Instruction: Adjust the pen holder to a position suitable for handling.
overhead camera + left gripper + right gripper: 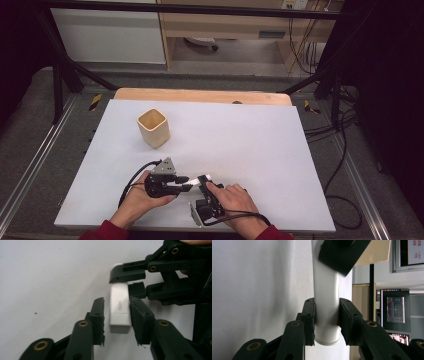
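A white glue stick (120, 315) hangs just above the table between both grippers. My right gripper (327, 305) is shut on it, with both pads pressed against the tube (325, 285) near its seam. From the left gripper view, the right gripper (122, 282) clamps the stick's far end. My left gripper (117, 301) brackets the near end; its right pad touches the stick and its left pad stands a small gap off it. From above, the left gripper (184, 185) and the right gripper (204, 181) meet tip to tip near the table's front edge, each in a hand.
A pale wooden square cup (153, 127) stands upright at the back left of the white tabletop (260, 145). A wooden strip (200, 95) runs along the far edge. Black frame posts and cables (335, 165) flank the table. Monitors (395, 310) show at the right.
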A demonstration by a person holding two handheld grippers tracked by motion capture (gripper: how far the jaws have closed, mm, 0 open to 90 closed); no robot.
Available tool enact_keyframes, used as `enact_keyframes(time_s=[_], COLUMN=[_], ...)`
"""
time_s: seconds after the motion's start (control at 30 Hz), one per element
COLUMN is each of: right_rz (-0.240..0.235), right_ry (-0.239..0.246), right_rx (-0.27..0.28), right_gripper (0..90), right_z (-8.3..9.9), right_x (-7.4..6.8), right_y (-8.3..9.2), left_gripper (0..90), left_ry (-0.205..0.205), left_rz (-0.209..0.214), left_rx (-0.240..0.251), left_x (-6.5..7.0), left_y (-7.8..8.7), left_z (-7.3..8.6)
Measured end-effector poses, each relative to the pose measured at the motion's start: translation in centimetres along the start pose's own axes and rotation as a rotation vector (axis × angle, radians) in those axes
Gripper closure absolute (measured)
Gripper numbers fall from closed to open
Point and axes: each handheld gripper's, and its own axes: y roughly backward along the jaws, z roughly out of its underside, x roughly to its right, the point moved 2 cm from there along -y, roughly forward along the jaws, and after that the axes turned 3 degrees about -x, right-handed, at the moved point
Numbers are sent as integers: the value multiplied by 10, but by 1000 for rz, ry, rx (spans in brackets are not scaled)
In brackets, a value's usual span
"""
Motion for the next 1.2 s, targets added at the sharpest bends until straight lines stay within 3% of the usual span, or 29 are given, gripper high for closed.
enact_keyframes(time_s=[0.2,0.33,0.53,0.73,0.83,0.9,1.2], right_rz=[2,-4,-6,-13,-20,-20,-62], right_ry=[-32,-61,-93,-160,-223,-239,-391], right_rx=[-22,-36,-50,-64,-62,-60,-41], right_gripper=[674,674,674,674,674,674,674], right_z=[6,12,18,29,33,34,46], right_x=[4,7,11,15,19,20,25], right_y=[0,-2,-3,-4,-2,-2,2], left_gripper=[527,382,282,176,132,132,71], left_ry=[21,25,27,39,64,81,114], left_rz=[-29,-92,-176,-243,-261,-283,-274], left_rx=[85,151,242,324,352,364,439], left_x=[-3,-7,-11,-14,-15,-17,-23], left_y=[7,10,15,17,16,17,21], left_z=[-1,-1,-3,-5,-5,-6,-8])
